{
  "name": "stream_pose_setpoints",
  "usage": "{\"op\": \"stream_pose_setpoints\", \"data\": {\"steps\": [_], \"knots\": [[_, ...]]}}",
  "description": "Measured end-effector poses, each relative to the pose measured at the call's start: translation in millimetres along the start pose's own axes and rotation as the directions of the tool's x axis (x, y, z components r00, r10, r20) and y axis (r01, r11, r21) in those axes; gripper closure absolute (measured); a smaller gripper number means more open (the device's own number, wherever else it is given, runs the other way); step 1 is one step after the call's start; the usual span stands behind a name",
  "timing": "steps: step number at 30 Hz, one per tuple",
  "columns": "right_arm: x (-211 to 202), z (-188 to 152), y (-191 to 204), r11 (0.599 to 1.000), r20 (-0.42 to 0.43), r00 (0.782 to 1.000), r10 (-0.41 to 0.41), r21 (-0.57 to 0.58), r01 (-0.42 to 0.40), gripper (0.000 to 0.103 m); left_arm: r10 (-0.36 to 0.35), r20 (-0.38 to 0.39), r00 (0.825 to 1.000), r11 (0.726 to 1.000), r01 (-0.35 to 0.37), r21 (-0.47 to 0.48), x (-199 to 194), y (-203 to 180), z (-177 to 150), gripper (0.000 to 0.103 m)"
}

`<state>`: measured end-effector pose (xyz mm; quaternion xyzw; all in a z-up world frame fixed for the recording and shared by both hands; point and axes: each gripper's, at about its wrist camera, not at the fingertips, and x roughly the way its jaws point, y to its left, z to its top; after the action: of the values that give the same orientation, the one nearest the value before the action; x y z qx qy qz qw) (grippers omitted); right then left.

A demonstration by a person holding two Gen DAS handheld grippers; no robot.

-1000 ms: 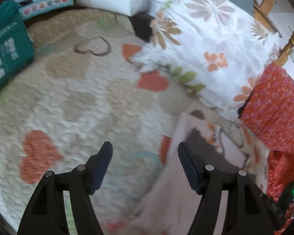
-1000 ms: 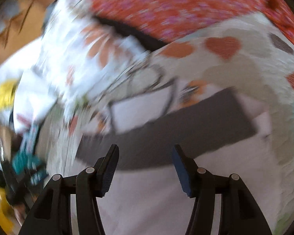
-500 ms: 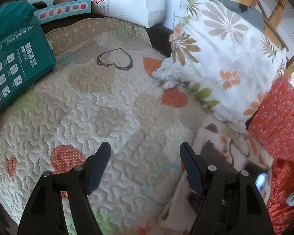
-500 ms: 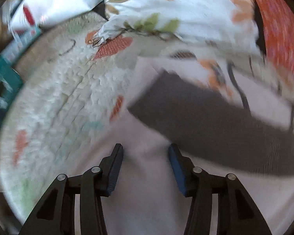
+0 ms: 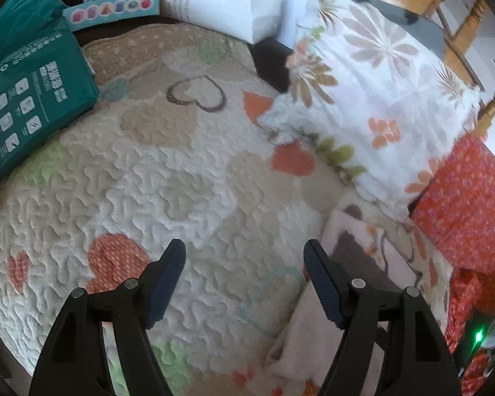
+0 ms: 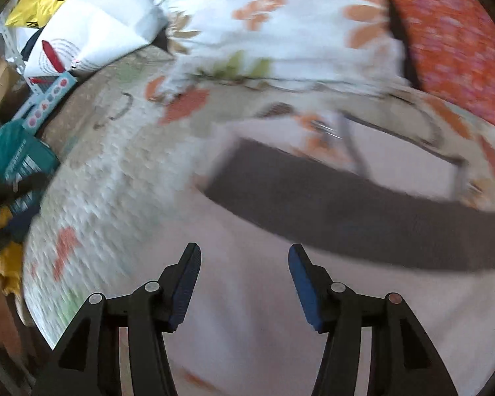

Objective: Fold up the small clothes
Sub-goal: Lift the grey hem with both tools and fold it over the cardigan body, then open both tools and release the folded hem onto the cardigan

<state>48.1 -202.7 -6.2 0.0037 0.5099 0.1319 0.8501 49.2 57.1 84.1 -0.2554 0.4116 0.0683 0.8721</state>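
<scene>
The small garment (image 6: 280, 297), pale pink with a dark brown band (image 6: 363, 217) across it, lies flat on the heart-patterned quilt (image 5: 188, 178); it fills the lower and middle right of the right wrist view and shows only at the lower right of the left wrist view, partly behind the tool finger there. It looks like thin, limp knit cloth: light, soft, sure to sag and crease when lifted, and not fragile. A pinch at an edge or corner seems the sound hold, such as the left end of the brown band or the pale hem near frame bottom, since a grip on the middle would only bunch it. The right tool (image 6: 244, 280) hangs over the pink cloth with its fingers apart and nothing between them; blur hides whether it touches. The left tool (image 5: 244, 283) is also spread wide and empty, over bare quilt just left of the garment. Farther out, a floral pillow (image 5: 373, 92) sits upper right, a red patterned cushion (image 5: 468, 204) at right, and a teal package (image 5: 33, 99) at upper left.
</scene>
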Motion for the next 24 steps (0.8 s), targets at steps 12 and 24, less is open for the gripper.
{"op": "stream_pose_setpoints", "data": {"steps": [12,24], "knots": [[-71,-113,-192,0.930,-0.058,0.985,-0.163,0.324,0.174,0.044,-0.066,-0.055,0.996,0.983,0.074,0.169,-30,-60,-81,0.022],[-106,-107,-203,0.910,0.070,0.989,-0.127,0.406,0.088,0.043,0.003,-0.144,0.990,0.962,0.037,0.270,28,-110,-126,0.020]]}}
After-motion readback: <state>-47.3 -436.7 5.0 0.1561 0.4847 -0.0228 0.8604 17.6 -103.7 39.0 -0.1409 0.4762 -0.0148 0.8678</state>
